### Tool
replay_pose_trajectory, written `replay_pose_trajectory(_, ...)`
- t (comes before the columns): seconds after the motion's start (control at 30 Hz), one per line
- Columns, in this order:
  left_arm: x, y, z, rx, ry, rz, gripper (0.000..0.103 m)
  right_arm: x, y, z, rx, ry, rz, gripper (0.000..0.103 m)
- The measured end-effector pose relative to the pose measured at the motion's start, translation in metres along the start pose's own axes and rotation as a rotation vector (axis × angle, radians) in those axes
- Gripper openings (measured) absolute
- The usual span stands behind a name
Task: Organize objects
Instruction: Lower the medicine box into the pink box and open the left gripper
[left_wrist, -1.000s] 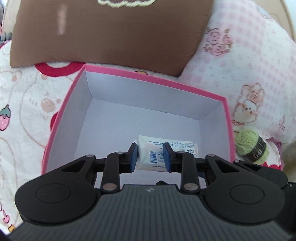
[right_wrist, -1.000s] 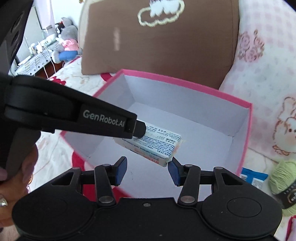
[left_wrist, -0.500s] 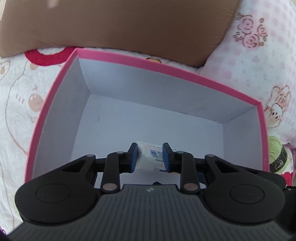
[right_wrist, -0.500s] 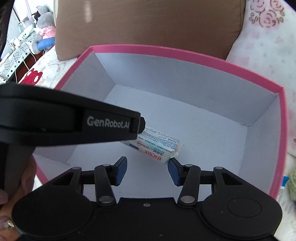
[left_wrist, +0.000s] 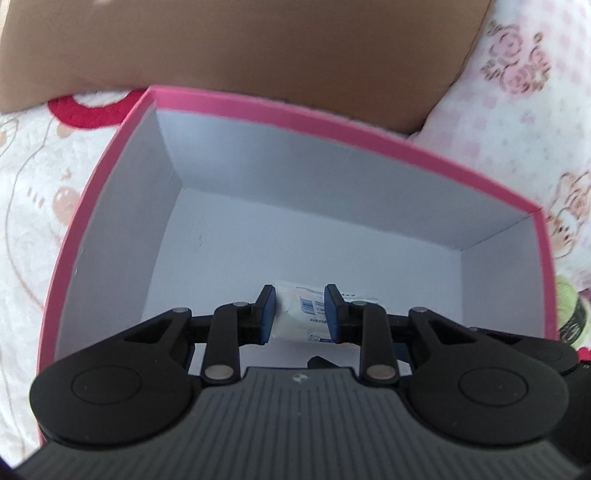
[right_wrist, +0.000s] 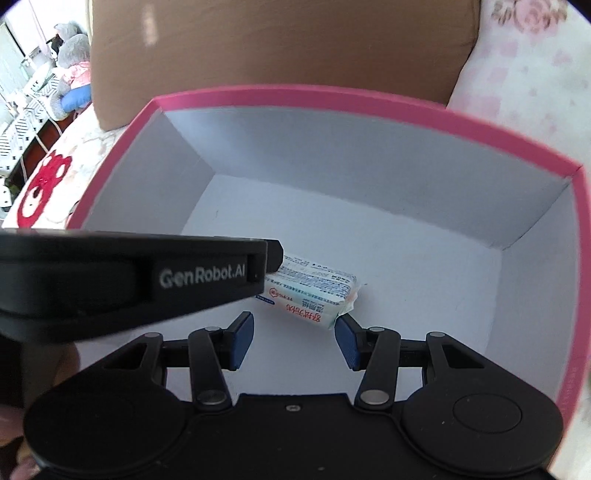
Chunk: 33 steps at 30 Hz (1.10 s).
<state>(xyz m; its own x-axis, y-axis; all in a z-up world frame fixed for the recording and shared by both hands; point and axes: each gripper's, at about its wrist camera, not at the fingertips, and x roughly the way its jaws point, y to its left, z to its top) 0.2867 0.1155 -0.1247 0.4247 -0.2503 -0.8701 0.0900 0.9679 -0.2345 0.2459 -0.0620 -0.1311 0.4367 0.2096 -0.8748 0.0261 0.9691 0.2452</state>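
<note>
A white tissue packet (left_wrist: 293, 308) with blue print is pinched between the blue pads of my left gripper (left_wrist: 299, 295), which is shut on it low inside the pink box (left_wrist: 332, 133). From the right wrist view the packet (right_wrist: 314, 291) hangs at or just above the box's white floor, and the left gripper (right_wrist: 275, 258) reaches in from the left. My right gripper (right_wrist: 293, 325) stands open just in front of the packet. Its right fingertip is close to the packet's crimped end, and nothing lies between its pads.
The box (right_wrist: 332, 96) sits on a patterned bedspread against a brown cushion (left_wrist: 258, 48). A pink floral pillow (left_wrist: 517, 92) lies to the right. A ball of green yarn (left_wrist: 567, 302) rests outside the box's right wall. A plush toy (right_wrist: 74, 55) stands far left.
Both grippers have sunk into the pink box, and the packet has gone down with the left one towards the floor. The box now fills both views.
</note>
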Motion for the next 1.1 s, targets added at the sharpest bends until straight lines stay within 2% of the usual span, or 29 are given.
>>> replay_pose_trajectory(0.3,0.01,0.006,-0.009,-0.044,0.072,0.009,0.026,0.003,0.0,-0.01,0.048,0.027,-0.011,0.055)
replay_pose_trajectory(0.5,0.011,0.006,-0.008,-0.054,0.035,0.003,0.026,0.003,0.006,-0.017,0.037,0.025,-0.05,0.043)
replay_pose_trajectory(0.63,0.008,0.007,-0.003,-0.05,0.014,-0.004,0.026,0.002,0.016,-0.019,0.022,0.045,-0.092,0.041)
replay_pose_trajectory(0.77,0.01,0.012,-0.002,-0.068,0.005,-0.017,0.026,-0.003,0.026,-0.015,0.007,0.029,-0.127,0.041)
replay_pose_trajectory(0.93,0.014,0.014,0.002,-0.092,-0.025,-0.035,0.026,0.005,0.025,-0.01,0.039,0.046,-0.134,0.041)
replay_pose_trajectory(1.0,0.012,0.012,0.002,-0.102,-0.035,-0.014,0.026,0.005,0.025,-0.013,0.047,0.042,-0.129,0.041)
replay_pose_trajectory(1.1,0.004,0.0,-0.001,-0.047,-0.037,0.041,0.026,-0.004,0.029,-0.02,0.027,0.027,-0.113,0.043)
